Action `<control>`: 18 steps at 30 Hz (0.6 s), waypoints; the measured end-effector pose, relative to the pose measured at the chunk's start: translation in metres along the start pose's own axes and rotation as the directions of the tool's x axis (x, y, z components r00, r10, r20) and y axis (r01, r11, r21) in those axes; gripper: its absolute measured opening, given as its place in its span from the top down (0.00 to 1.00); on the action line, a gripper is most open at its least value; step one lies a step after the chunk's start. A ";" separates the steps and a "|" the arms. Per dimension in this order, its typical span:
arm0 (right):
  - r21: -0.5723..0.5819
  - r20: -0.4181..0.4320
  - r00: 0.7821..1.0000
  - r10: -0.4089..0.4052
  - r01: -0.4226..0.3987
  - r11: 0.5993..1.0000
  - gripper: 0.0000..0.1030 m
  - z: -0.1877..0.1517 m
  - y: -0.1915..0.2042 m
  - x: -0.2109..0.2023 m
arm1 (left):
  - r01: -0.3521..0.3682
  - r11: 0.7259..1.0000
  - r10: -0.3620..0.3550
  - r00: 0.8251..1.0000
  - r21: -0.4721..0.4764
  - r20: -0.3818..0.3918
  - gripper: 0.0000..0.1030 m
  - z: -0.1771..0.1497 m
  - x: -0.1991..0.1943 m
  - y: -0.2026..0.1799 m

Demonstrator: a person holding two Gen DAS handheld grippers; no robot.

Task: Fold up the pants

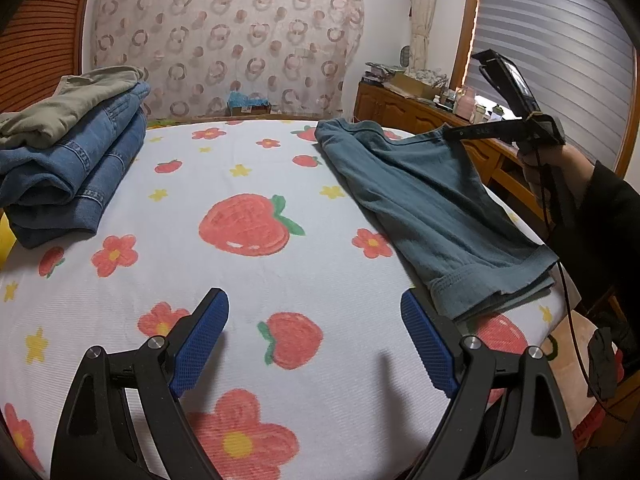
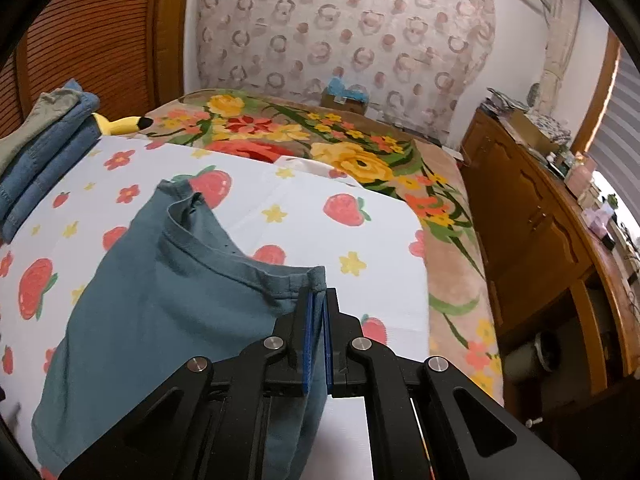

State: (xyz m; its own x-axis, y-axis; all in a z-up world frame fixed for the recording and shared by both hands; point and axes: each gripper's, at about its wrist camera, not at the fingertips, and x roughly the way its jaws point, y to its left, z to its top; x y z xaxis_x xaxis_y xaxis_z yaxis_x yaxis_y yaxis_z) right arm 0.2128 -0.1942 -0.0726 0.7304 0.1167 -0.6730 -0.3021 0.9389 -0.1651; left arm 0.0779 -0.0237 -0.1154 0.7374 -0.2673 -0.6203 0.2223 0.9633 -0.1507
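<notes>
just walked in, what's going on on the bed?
A person is folding teal pants on the strawberry-print sheet. The right gripper is shut on the waistband corner, lifting it. The left gripper hovers open near the hem, holding nothing. A stack of folded clothes sits at the left.

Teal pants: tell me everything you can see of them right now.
The teal pants look like soft knit cotton with stitched hems. They lie lengthwise along the right side of the strawberry-print sheet, legs stacked, hems near the open left hand-held gripper but apart from it. The right hand-held gripper is shut on one waistband corner, lifting it so the waist sags open; the rest lies on the sheet.
</notes>
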 end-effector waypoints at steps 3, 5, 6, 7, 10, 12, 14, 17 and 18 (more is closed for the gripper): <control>0.017 -0.011 1.000 -0.004 0.004 1.000 0.76 -0.003 -0.005 -0.002 | 0.001 1.000 -0.001 1.000 0.004 -0.003 0.14 -0.001 -0.001 -0.001; 0.035 -0.024 1.000 0.008 -0.007 0.999 0.72 -0.008 -0.006 -0.004 | 0.002 1.000 -0.002 1.000 0.006 -0.003 0.14 -0.001 -0.001 -0.001; 0.037 -0.029 0.999 0.019 -0.018 0.999 0.72 -0.008 -0.008 -0.006 | 0.002 1.000 -0.002 1.000 0.006 -0.004 0.14 -0.001 -0.001 -0.001; 0.037 -0.031 0.999 0.022 -0.020 0.999 0.72 -0.011 -0.008 -0.009 | 0.002 1.000 -0.002 1.000 0.007 -0.005 0.14 -0.001 -0.001 -0.001; 0.053 -0.031 0.999 0.044 -0.042 0.998 0.72 -0.025 -0.008 -0.023 | 0.003 1.000 -0.003 1.000 0.011 -0.003 0.14 0.001 -0.001 -0.003; 0.068 -0.027 0.997 0.070 -0.068 0.995 0.72 -0.040 -0.007 -0.035 | 0.005 1.000 -0.005 1.000 0.013 -0.004 0.14 0.001 0.000 -0.004; 0.067 -0.025 0.995 0.097 -0.095 0.993 0.72 -0.057 -0.001 -0.048 | 0.006 1.000 -0.006 1.000 0.018 -0.006 0.14 0.001 0.000 -0.006; 0.076 -0.023 0.992 0.127 -0.125 0.989 0.72 -0.080 0.004 -0.067 | 0.009 1.000 -0.008 1.000 0.026 -0.012 0.14 0.001 0.002 -0.009; 0.085 -0.021 0.991 0.135 -0.133 0.987 0.72 -0.087 0.005 -0.072 | 0.009 1.000 -0.009 1.000 0.030 -0.013 0.14 0.001 0.003 -0.010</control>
State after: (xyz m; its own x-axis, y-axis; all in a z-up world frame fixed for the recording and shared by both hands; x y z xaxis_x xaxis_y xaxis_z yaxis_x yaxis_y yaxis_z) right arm 0.1054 -0.2260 -0.0876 0.6695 0.2358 -0.7043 -0.3434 0.9391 -0.0120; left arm 0.0781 -0.0343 -0.1146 0.7267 -0.2756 -0.6292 0.2482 0.9595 -0.1336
